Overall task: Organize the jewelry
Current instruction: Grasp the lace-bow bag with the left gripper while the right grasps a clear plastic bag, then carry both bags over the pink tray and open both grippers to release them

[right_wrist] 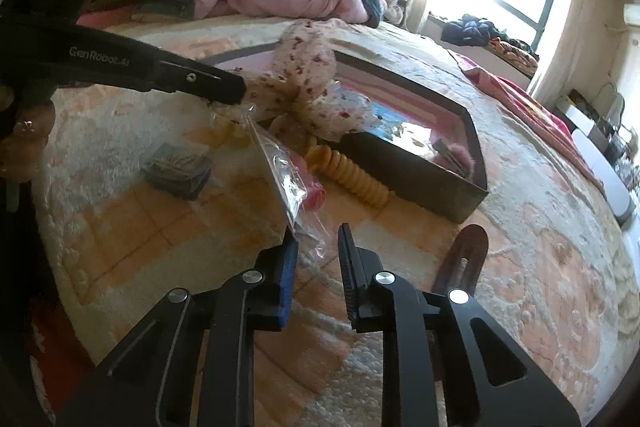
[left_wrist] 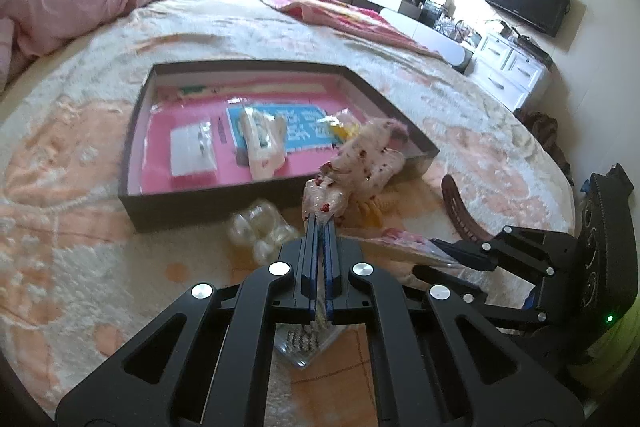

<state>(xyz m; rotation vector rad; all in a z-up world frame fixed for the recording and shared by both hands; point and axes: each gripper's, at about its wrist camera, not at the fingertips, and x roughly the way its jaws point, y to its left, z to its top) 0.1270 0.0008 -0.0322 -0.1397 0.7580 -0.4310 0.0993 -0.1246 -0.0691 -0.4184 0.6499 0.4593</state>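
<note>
So, near first: the left gripper (left_wrist: 319, 217) has its fingers clamped on the end of a floral fabric hair tie (left_wrist: 360, 159), held up over the near right corner of the box (left_wrist: 192, 205). The right gripper (right_wrist: 318, 233) has its fingers apart around the lower end of a clear plastic bag (right_wrist: 286, 173), not closed on it; the bag slants up toward the left gripper's tip.

On the blanket (left_wrist: 80, 227) in front of the box, not yet put away:
- a crumpled clear packet (left_wrist: 262, 227)
- a flat packet of hair pins (right_wrist: 178, 169) under the left gripper
- a yellow spiral hair coil (right_wrist: 352, 177), touching the box wall
- a pink item inside the clear bag
- a brown hair clip (right_wrist: 464, 259), off to the right

Further on, already in the box: a white card packet (left_wrist: 192, 151), a pale bow in wrap (left_wrist: 262, 143), a blue printed sheet (left_wrist: 304, 127), and something pink and fuzzy (right_wrist: 460, 155) in the corner.

Judgement: roughly half sorted; five or so pieces left outside, one in transit.

Writing: "GenRobot.AI" on the left gripper's finger, seen in the right view. The blue sheet carries large white characters, too blurred to read.
</note>
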